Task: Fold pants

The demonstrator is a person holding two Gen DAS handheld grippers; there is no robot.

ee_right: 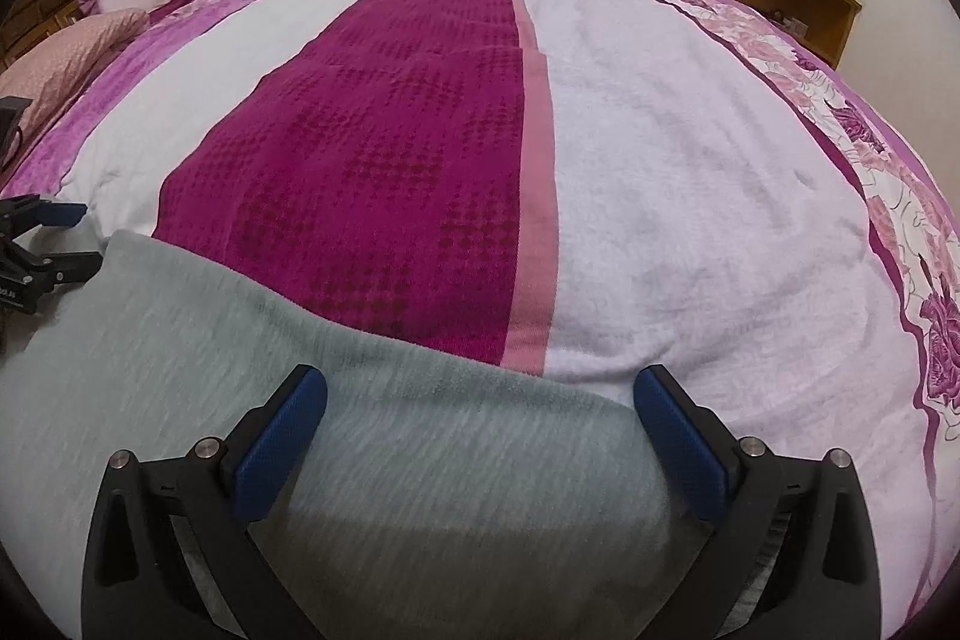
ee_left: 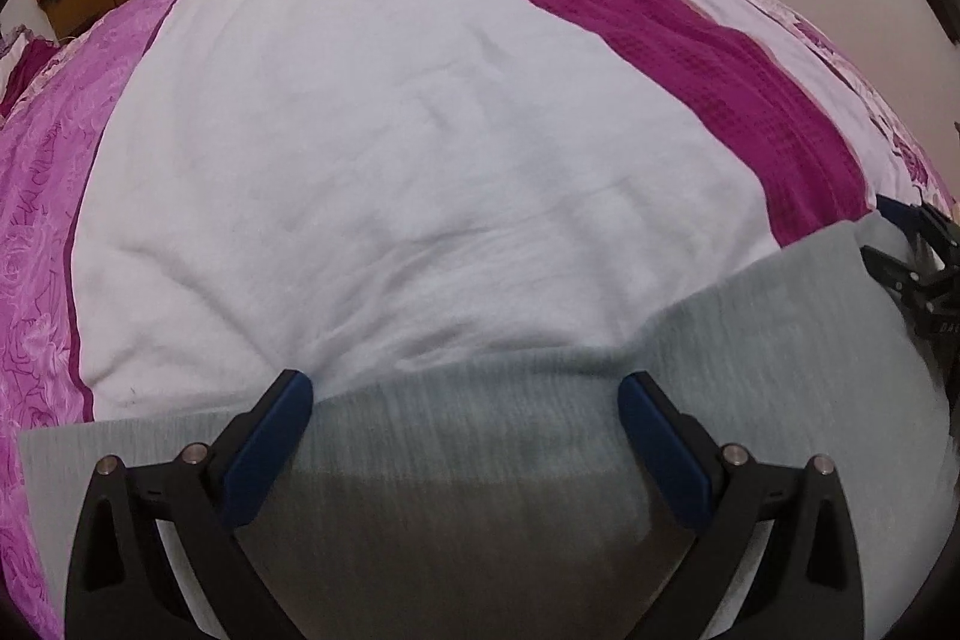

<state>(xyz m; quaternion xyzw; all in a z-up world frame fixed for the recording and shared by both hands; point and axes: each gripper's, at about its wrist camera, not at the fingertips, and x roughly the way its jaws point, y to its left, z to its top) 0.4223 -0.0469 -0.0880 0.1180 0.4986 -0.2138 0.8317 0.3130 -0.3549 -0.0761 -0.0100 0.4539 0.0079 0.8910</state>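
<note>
Left gripper (ee_left: 465,388) hovers low over the grey pants (ee_left: 480,460), fingers spread wide, gripping nothing; right gripper (ee_right: 480,388) does likewise, jaws wide and empty. Pants lie along the bottom of both frames on the bedspread (ee_right: 690,190); only the right view shows pillows (ee_right: 72,46) upper left

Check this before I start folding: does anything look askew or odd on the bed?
Nothing stands out. The grey pants lie flat on the bedspread without bunching. Both the left gripper and right gripper are open above them.
</note>
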